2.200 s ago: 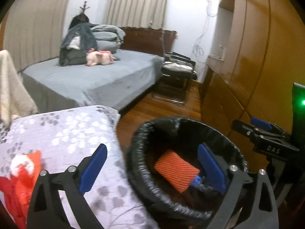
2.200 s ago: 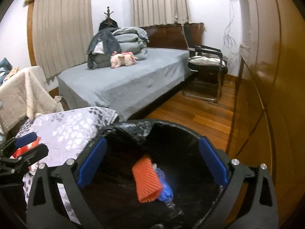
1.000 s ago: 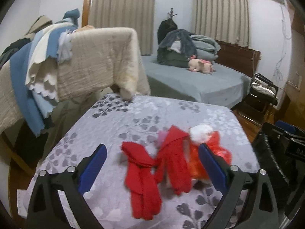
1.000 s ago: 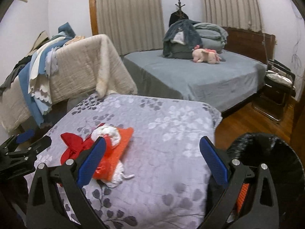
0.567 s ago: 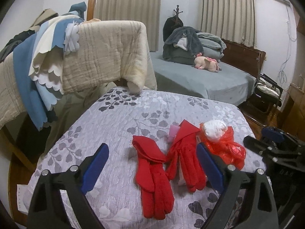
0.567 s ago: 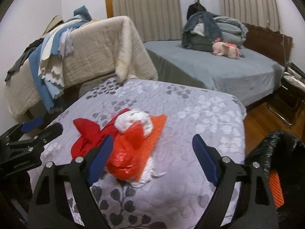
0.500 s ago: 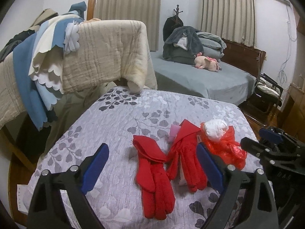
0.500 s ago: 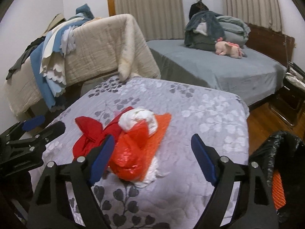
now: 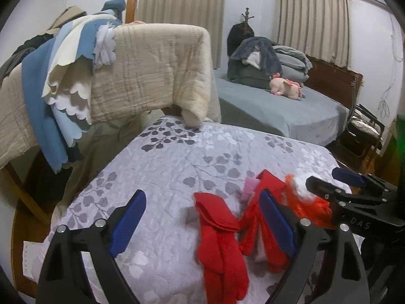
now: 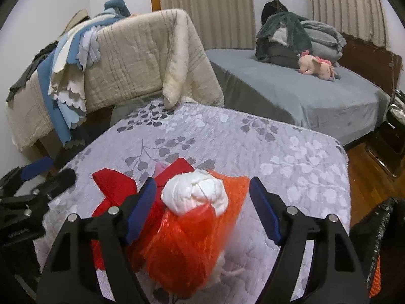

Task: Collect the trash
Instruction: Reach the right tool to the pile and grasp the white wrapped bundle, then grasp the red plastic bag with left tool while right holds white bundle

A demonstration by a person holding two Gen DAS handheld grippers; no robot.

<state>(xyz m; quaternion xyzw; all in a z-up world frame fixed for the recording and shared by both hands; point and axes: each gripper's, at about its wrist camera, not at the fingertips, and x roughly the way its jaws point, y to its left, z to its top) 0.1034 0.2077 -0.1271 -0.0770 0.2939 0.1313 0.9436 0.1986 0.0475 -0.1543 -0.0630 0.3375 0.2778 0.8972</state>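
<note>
A crumpled red plastic bag (image 10: 192, 243) with a white wad (image 10: 195, 195) on top lies on the grey floral quilt (image 10: 253, 141). My right gripper (image 10: 202, 207) is open, its blue pads on either side of the bag and wad. Two red gloves (image 9: 222, 240) lie beside the bag (image 9: 306, 205) on the quilt (image 9: 177, 162). My left gripper (image 9: 202, 225) is open above the gloves, holding nothing. The black-lined trash bin (image 10: 374, 243) is at the right edge, orange trash showing inside.
A chair draped with beige and blue blankets (image 9: 126, 76) stands behind the quilt. A grey bed (image 10: 291, 93) with folded clothes and a pink plush toy (image 10: 319, 67) is beyond. Wooden floor (image 10: 364, 177) lies to the right.
Both grippers swung left from the trash bin to the quilt. The right gripper has closed in on the red bag, which now sits between its open pads. The left moved nearer the gloves.
</note>
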